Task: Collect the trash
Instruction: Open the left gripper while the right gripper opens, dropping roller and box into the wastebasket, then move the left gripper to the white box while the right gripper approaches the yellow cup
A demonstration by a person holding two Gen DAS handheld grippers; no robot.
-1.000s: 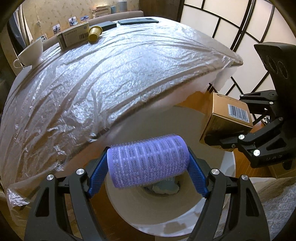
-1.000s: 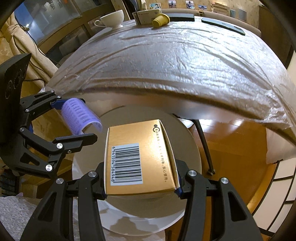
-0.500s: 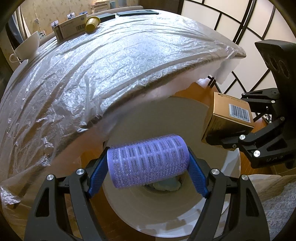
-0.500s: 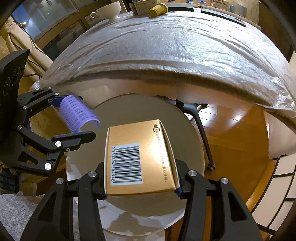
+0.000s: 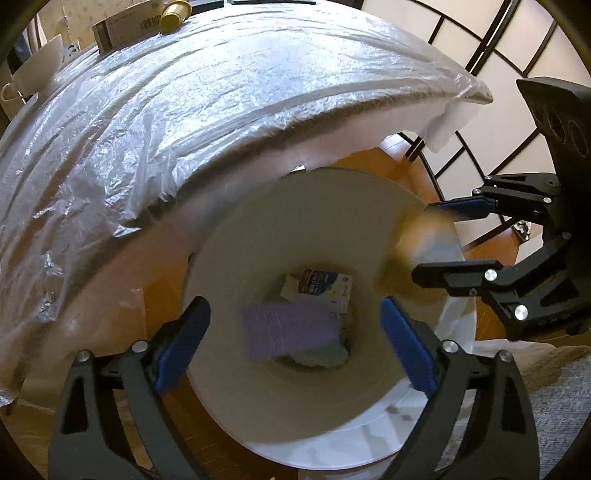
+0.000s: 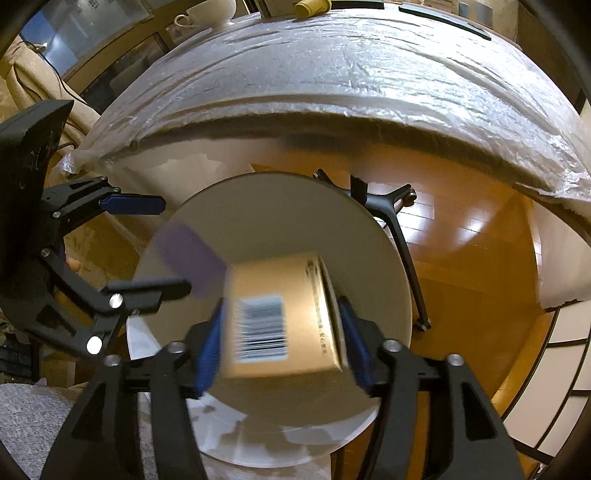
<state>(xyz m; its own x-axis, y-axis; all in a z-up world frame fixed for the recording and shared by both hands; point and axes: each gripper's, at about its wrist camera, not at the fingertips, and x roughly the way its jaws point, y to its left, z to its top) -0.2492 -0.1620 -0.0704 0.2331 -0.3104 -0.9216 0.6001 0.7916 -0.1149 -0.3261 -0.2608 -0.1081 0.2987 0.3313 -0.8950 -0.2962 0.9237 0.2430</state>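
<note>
The white trash bin (image 5: 258, 240) stands on the floor beside the table, with scraps and a printed packet at its bottom. My left gripper (image 5: 293, 306) hovers over its mouth, jaws opening wide. The purple hair roller (image 5: 288, 332) is a blur below them, free of the pads and dropping into the bin. My right gripper (image 6: 281, 306) is also over the bin (image 6: 280, 206), jaws opening. The gold box (image 6: 284, 317) with a barcode is blurred between the pads, with small gaps on both sides. The roller (image 6: 188, 254) shows as a purple smear beside my left gripper (image 6: 173, 245).
A table under crinkled clear plastic (image 5: 221, 92) arcs over the bin. At its far edge sit a white cup (image 6: 210, 11), a cardboard box (image 5: 125, 26) and a yellow cup (image 5: 175, 13). Black chair legs (image 6: 391, 214) stand on the wooden floor. A lattice screen (image 5: 480, 48) is at the right.
Both grippers have opened over the bin. The purple roller has left the left pads and is falling; the gold box has come loose from the right pads. The left gripper has sunk a little.
</note>
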